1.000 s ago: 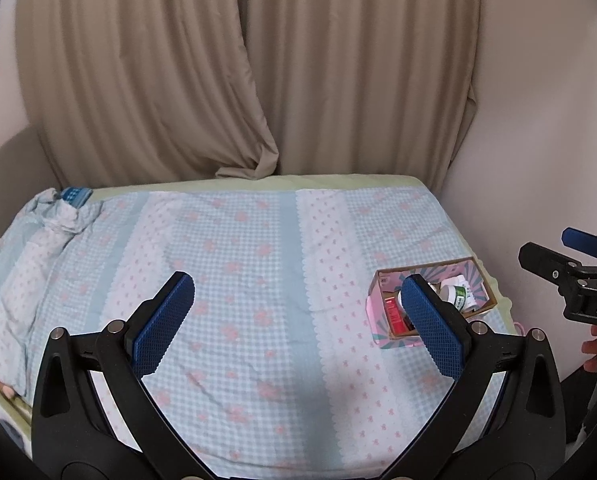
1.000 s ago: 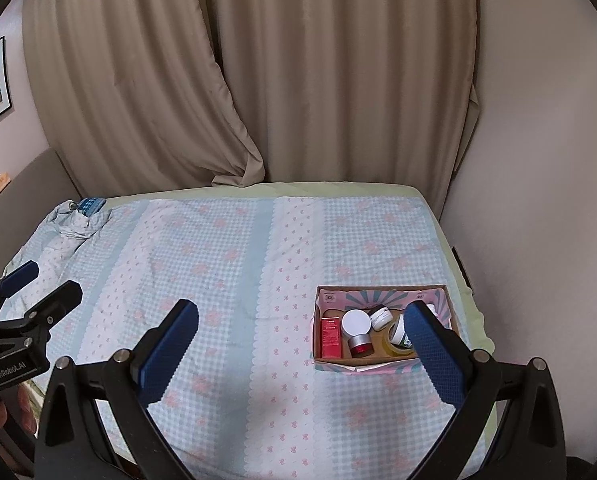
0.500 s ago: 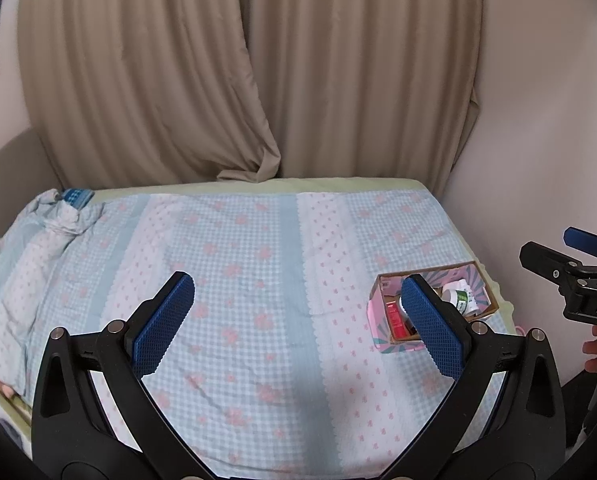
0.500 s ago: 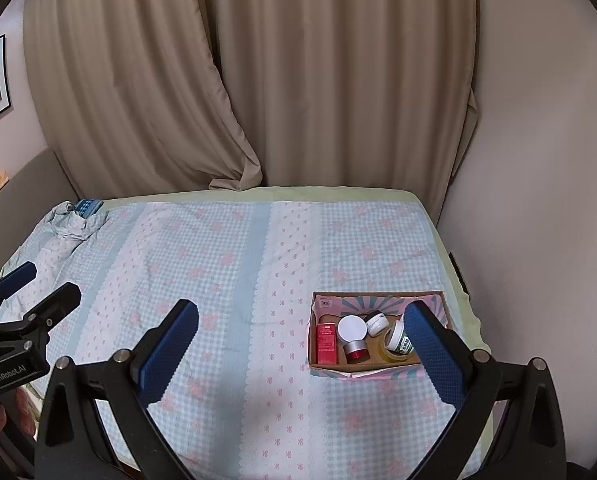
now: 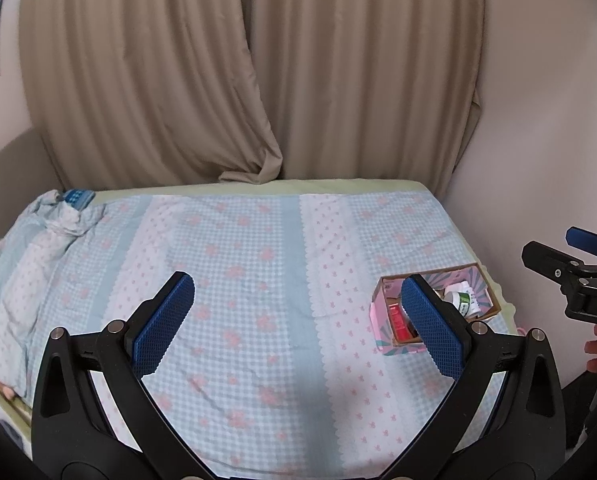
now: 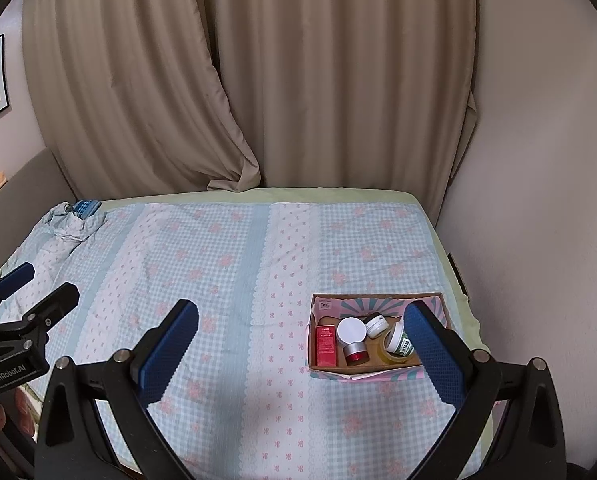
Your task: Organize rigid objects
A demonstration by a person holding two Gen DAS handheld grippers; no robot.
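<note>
Holding jars [image 6: 351, 330] and a red carton [image 6: 325, 345], the box [image 6: 378, 370] sits beneath both grippers' wide-open, empty jaws.

Open cardboard box [image 6: 378, 370] (bed's right edge) holds jars [image 6: 351, 330] and red carton [image 6: 325, 345].

"GenRobot.AI" is printed in white on the black body of the left gripper [image 6: 16, 292], seen at the left edge of the right wrist view. The white letters "DA", cut off by the frame edge, are read on the black body of the right gripper [image 5: 570, 248] in the left wrist view. Labels on the containers in the box [image 6: 378, 374] are too small to be read.
</note>
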